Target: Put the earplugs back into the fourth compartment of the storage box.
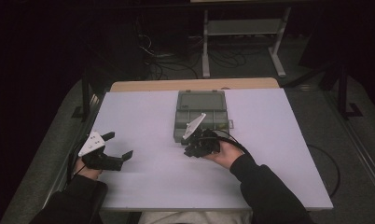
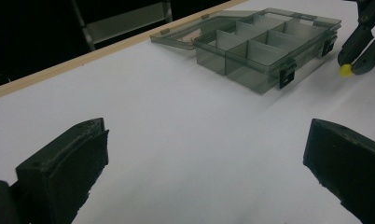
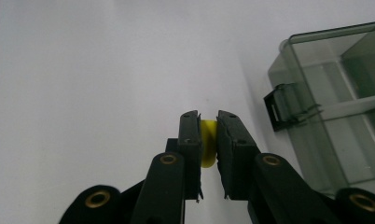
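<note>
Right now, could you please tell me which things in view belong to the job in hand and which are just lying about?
In the job:
- right tongs, shut on the small yellow piece
- open compartment box beside them

Lying about:
- left tongs, open and holding nothing
- metal stand and cables on the floor beyond the table

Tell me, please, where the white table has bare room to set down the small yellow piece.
The broad white stretch between the left gripper and the right gripper is bare, and so is the strip right of the compartment box. The tight spot is around the right gripper holding the yellow piece beside the box's latches.
</note>
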{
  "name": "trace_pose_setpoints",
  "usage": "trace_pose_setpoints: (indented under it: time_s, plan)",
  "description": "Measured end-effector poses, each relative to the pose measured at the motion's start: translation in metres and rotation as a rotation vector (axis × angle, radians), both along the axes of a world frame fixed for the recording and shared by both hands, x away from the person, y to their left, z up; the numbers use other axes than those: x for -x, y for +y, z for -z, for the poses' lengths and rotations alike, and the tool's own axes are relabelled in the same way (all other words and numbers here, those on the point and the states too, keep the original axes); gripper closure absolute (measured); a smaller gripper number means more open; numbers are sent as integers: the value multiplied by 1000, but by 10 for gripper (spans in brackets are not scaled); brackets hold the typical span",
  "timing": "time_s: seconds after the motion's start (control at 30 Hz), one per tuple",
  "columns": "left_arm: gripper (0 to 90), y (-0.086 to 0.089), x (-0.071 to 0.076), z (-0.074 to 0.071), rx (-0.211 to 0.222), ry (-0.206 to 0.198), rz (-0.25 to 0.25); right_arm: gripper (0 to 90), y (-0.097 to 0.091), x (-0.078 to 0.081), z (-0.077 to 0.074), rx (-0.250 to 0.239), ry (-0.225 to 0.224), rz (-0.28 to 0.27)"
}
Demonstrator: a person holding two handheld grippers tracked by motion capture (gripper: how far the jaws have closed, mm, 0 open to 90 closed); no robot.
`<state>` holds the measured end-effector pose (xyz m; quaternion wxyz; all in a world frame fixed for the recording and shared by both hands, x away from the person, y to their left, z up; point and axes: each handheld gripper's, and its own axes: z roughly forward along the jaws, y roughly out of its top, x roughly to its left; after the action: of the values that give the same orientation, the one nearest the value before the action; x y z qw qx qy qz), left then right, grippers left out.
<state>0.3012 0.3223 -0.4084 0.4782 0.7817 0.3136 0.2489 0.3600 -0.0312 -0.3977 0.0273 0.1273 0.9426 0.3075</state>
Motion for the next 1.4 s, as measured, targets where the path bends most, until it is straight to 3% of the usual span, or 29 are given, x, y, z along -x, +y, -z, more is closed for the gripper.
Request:
trace_pose_setpoints:
  time_s: [0.4,0.77,1.07,1.23,1.4]
  plan:
    - [0,0,0,0,0,0,0,785,-16,-5,-16,-27,-23,37]
    - [0,0,0,0,-1,1,-3,785,-47,-16,-36,-81,-51,116]
    - [0,0,0,0,0,2,-4,785,-62,-30,-45,-64,-68,161]
    - [0,0,0,0,1,3,-5,784,-74,-46,-56,-60,-80,208]
    - [0,0,0,0,0,2,-4,785,-82,-59,-57,-48,-75,252]
